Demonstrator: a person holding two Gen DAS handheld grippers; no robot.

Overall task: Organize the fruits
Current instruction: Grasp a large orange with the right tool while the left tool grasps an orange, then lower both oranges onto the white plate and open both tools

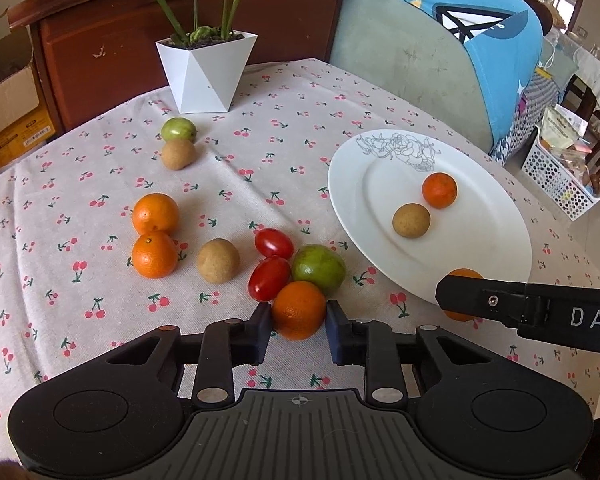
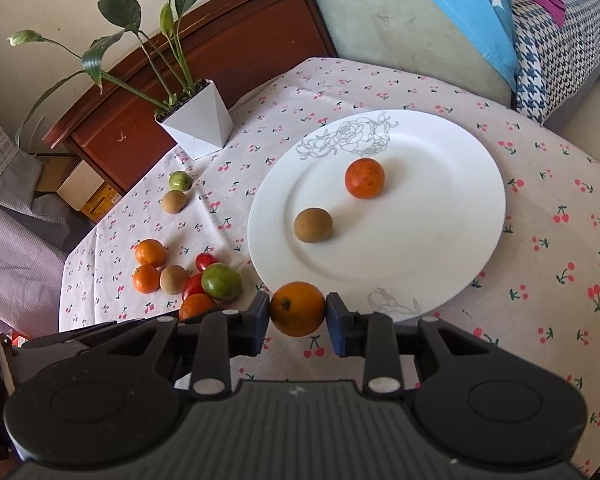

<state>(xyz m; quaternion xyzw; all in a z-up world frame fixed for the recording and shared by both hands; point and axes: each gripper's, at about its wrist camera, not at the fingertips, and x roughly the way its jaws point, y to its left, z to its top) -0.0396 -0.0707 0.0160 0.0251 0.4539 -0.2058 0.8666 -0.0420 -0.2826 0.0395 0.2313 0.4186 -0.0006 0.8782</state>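
My left gripper point(image 1: 298, 330) is closed around an orange point(image 1: 298, 308) on the tablecloth, beside a green fruit point(image 1: 320, 268) and two red tomatoes point(image 1: 270, 278). My right gripper point(image 2: 298, 322) is shut on another orange point(image 2: 298, 308), held at the near rim of the white plate point(image 2: 440, 248); it also shows in the left wrist view point(image 1: 462, 276). The plate point(image 1: 360, 184) holds a small orange point(image 2: 364, 178) and a brown fruit point(image 2: 313, 225). Two more oranges point(image 1: 155, 236), a brown fruit point(image 1: 218, 261), another brown fruit point(image 1: 178, 153) and a green one point(image 1: 178, 129) lie on the cloth.
A white faceted plant pot point(image 1: 206, 72) stands at the back of the table. A wooden cabinet point(image 1: 188, 28) and a sofa with a blue cover point(image 1: 460, 40) are behind. A white perforated basket point(image 1: 556, 184) sits on the floor at right.
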